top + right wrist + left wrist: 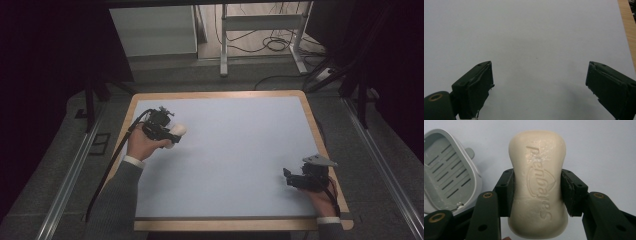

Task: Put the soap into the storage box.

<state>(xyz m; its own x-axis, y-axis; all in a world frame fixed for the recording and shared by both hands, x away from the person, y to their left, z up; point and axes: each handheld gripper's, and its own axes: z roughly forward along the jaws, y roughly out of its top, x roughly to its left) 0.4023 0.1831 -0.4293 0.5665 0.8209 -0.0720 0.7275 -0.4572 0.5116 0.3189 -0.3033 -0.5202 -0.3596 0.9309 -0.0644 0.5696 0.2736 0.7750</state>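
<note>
Left gripper (537,192) clamped on soap bar (537,185), probably headed for grey soap dish (446,175) at ten o'clock; right gripper (539,87) parked, jaws wide, empty.

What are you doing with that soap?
A person holds a gripper in each hand at a table with a pale blue top. The left gripper is clamped on a cream bar of soap, its jaws pressing the bar's two sides. A grey soap dish with slots in its floor lies open on the table beside it, with nothing in it. The right gripper waits over bare tabletop with its jaws wide apart, holding nothing.
</note>
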